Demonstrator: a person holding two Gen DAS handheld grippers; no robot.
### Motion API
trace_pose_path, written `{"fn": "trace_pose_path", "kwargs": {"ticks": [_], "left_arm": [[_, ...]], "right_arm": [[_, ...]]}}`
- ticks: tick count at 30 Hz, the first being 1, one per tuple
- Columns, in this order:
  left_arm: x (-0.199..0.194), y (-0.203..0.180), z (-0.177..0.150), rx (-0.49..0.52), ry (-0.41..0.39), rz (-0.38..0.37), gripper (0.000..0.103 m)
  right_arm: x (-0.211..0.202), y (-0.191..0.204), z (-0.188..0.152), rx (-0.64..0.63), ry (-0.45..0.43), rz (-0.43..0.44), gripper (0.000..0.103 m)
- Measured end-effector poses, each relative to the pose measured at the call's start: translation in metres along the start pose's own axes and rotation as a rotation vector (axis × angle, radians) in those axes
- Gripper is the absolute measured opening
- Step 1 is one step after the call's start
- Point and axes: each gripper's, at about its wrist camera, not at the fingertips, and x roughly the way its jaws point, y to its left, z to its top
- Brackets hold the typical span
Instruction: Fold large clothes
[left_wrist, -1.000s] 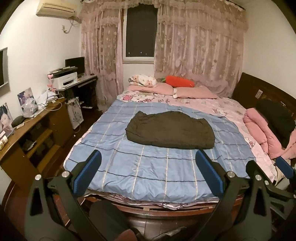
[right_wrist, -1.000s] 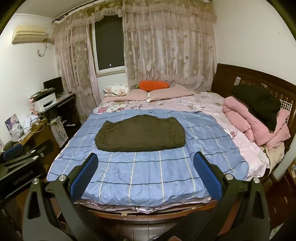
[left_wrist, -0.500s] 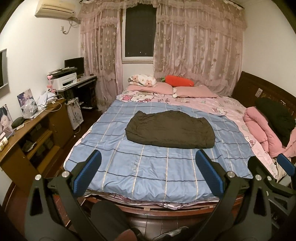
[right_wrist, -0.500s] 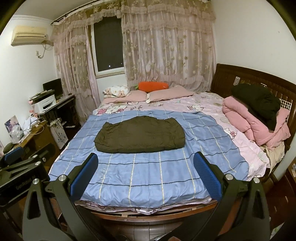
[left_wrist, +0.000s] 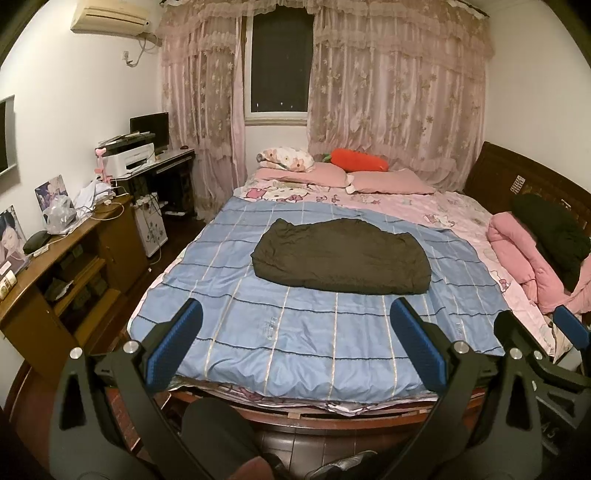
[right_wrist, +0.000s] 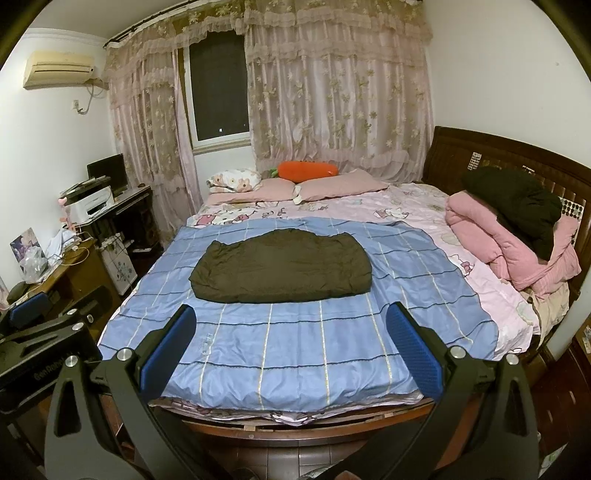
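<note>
The dark olive garment (left_wrist: 341, 256) is lying as a compact folded bundle at the middle of the blue checked cover (left_wrist: 295, 332) on the bed. Both the left hand-held gripper (left_wrist: 295, 349) and the right hand-held gripper (right_wrist: 291, 350) are hovering spread and empty near the foot of the bed, well apart from it. Folding is appearing largely complete; at most a final tidy is remaining

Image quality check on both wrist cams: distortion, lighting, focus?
Left wrist: strong fisheye bend, black corners, dim warm indoor light, window dark; dark garment sharp. Right wrist: same bend and vignette, garment in focus, its folds lost in shadow; fingers crisp.
</note>
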Motion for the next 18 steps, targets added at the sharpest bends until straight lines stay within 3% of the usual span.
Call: {"fn": "trace_pose_path", "kwargs": {"ticks": [18], "left_arm": [[0.0006, 0.0005, -0.0022, -0.003, 0.003, -0.001, 0.101]], "right_arm": [[-0.0017, 0.0, 0.0016, 0.004, -0.007, -0.004, 0.102]]}}
